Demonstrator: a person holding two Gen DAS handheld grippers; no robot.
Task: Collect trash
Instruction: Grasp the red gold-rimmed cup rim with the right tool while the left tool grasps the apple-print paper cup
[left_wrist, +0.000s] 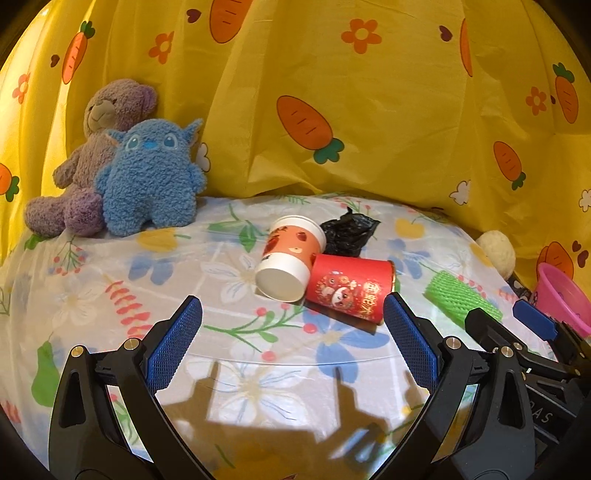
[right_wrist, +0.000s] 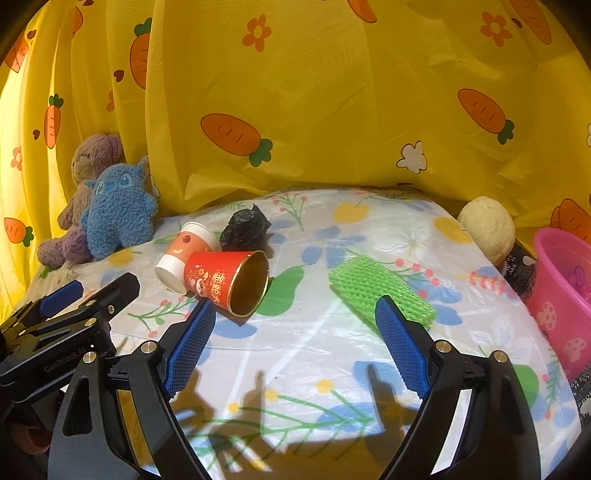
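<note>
Left gripper (left_wrist: 293, 308) fingers spread, empty, right gripper (right_wrist: 295, 315) fingers spread, empty, red cup (right_wrist: 225, 282) tipped against white cup (right_wrist: 186, 254), green foam net (right_wrist: 380, 291) apart on counter (right_wrist: 314, 350).

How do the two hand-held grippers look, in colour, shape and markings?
Both look alike. The left hand-held gripper and the right hand-held gripper each have two black plastic arms with triangular cut-outs and round silver screws. Their fingers carry blue pads with a fine grid texture. In the right wrist view, the left one's black body bears the pale lettering "GenRobot.AI". No cables, hands or sleeves are visible.
</note>
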